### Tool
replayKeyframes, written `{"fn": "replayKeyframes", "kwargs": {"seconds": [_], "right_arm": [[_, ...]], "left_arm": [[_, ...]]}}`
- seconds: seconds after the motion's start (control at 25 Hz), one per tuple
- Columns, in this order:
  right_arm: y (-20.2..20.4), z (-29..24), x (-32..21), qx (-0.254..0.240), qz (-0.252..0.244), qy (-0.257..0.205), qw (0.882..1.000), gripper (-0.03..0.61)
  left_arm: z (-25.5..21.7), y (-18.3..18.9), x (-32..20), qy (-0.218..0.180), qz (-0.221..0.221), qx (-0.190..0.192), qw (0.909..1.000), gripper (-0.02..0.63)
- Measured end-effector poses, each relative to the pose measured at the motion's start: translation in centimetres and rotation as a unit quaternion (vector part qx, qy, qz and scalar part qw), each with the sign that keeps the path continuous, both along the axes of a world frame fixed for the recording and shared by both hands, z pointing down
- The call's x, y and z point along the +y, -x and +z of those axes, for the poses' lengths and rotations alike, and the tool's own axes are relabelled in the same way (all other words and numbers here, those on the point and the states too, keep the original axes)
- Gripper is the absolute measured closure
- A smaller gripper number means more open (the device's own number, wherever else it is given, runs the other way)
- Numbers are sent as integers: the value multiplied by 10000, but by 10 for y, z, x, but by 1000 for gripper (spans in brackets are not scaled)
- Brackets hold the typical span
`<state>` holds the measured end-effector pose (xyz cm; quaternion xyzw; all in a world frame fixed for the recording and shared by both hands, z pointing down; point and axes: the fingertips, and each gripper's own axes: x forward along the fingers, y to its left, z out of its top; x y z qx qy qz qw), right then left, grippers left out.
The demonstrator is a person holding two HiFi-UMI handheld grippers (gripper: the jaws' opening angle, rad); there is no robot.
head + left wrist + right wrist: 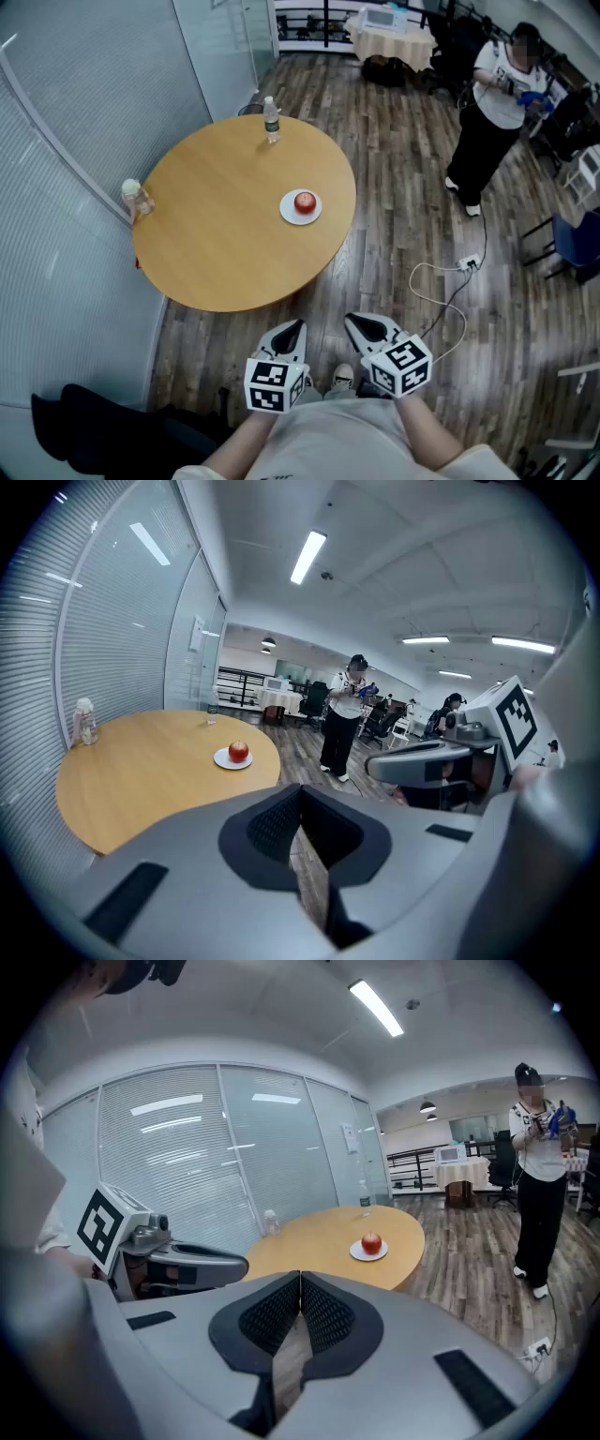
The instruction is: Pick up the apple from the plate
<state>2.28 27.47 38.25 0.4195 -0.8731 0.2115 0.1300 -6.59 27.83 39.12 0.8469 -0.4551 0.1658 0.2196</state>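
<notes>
Red round apple point(305, 201): on small white plate point(289, 214), right part of round wooden table point(216, 244), well ahead of both grippers. Left gripper point(292, 328), right gripper point(358, 323): jaws pressed together, empty, neither clearly nearer.

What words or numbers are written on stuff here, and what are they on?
No text here can be read.
Water bottle: label too small to read.
Small bottle at the table's edge: label too blurred to read.
Left cube and right cube: black-and-white square patterns, not letters or numbers.
</notes>
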Motion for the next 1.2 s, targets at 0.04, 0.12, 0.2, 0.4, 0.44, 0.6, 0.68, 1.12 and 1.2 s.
{"fn": "replayKeyframes", "kwargs": {"seconds": [0.04,0.12,0.2,0.4,0.44,0.6,0.68,1.12,1.2], "right_arm": [[1,0,0,4,-12,7,10000,548],[1,1,-1,11,-31,18,10000,548],[0,0,-1,15,-32,21,10000,548],[1,-1,-4,61,-20,12,10000,548],[0,-1,-5,59,3,12,10000,548],[-4,3,-11,88,211,25,9997,548],[-3,2,-15,138,310,12,9994,548],[26,-1,-28,137,641,-29,9978,548],[27,3,-32,140,682,15,9976,548]], "left_arm": [[-1,-1,-2,-12,-8,4,10000,611],[-2,-2,-5,-36,-18,9,10000,610],[-5,-3,-7,-45,-22,13,10000,610],[-4,2,-10,-33,-46,32,10000,611],[-4,3,-12,-34,-46,36,10000,611],[-2,7,-15,-57,-31,76,10000,611],[-4,12,-16,-81,-24,105,9999,611],[-5,54,-22,-39,158,50,9999,611],[-4,55,-28,-26,201,64,9998,611]]}}
